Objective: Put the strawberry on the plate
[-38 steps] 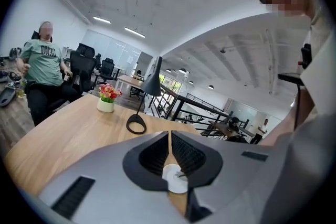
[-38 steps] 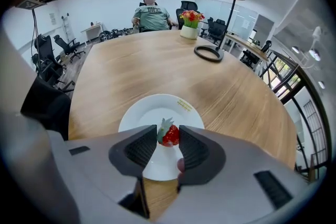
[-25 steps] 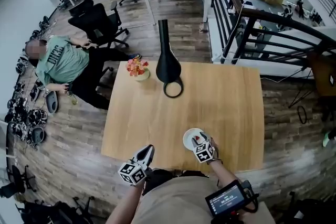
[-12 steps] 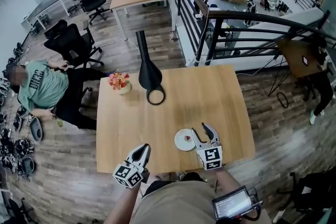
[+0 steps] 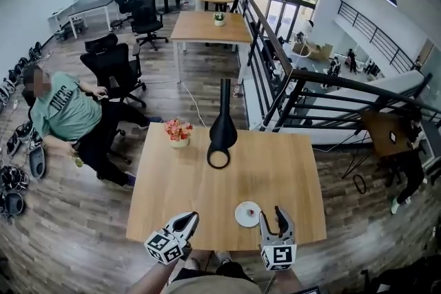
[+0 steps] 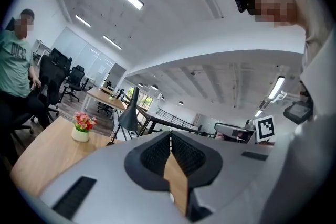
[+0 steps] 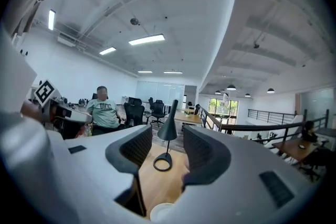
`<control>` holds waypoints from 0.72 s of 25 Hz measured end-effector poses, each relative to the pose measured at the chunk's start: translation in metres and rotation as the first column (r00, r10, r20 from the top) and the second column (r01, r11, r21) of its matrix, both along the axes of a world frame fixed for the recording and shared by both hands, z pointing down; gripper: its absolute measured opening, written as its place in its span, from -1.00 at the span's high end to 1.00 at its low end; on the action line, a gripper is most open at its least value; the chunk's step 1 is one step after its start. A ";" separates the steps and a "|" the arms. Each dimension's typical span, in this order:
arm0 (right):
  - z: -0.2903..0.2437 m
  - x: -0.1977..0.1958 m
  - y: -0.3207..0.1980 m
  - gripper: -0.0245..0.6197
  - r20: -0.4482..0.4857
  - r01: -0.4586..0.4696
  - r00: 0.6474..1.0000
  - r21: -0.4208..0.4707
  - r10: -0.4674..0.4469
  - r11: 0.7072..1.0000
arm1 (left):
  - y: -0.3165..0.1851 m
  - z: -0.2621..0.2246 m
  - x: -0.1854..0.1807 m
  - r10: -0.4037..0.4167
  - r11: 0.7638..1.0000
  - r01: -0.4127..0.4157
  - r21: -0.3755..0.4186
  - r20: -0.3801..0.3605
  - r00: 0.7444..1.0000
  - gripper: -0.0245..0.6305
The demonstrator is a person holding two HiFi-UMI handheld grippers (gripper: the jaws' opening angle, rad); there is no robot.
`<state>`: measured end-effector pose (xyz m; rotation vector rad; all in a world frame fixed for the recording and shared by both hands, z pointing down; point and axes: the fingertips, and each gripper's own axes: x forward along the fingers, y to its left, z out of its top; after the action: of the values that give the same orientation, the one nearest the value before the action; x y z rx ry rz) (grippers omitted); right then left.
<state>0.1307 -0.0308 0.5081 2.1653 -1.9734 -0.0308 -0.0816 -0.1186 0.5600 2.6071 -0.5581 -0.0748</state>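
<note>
Your right gripper (image 5: 271,214) has its 2 jaws spread apart with nothing between them. In the right gripper view, only tabletop and the lamp show through the gap. This gripper hovers at the near edge of the table, just right of the plate and clear of it.

Your left gripper (image 5: 191,217) has its jaws pressed fully together and carries nothing. The left gripper view shows the 2 ribbed pads meeting along 1 line. This gripper sits at the near table edge, left of the plate and apart from it.

The white plate (image 5: 245,217) lies on the wooden table (image 5: 207,182) near its front edge, between the 2 grippers. The strawberry (image 5: 252,213) rests on the plate and shows as a small red spot toward the plate's right side.

Farther across the table, the black lamp (image 5: 222,131) stands upright near the far edge, with its ring base flat on the wood. The flower pot (image 5: 178,133) stands to the left of the lamp, near but not touching it.

Beyond the table on the left, a person in a green shirt (image 5: 65,107) sits beside a black office chair (image 5: 110,69). A second wooden table (image 5: 203,25) stands farther back, with a small plant (image 5: 219,18) on top. The black railing (image 5: 296,96) runs along the right side.
</note>
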 end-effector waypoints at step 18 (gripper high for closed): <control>0.091 -0.099 0.070 0.32 0.067 -0.032 0.997 -0.123 0.041 0.992 | 0.065 0.060 -0.100 0.021 0.997 -0.018 -0.072 0.040 0.999 0.91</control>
<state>0.0321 0.0392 0.5996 2.1506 -1.9171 0.1687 -0.1816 -0.0536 0.6201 2.5492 -0.5392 0.0052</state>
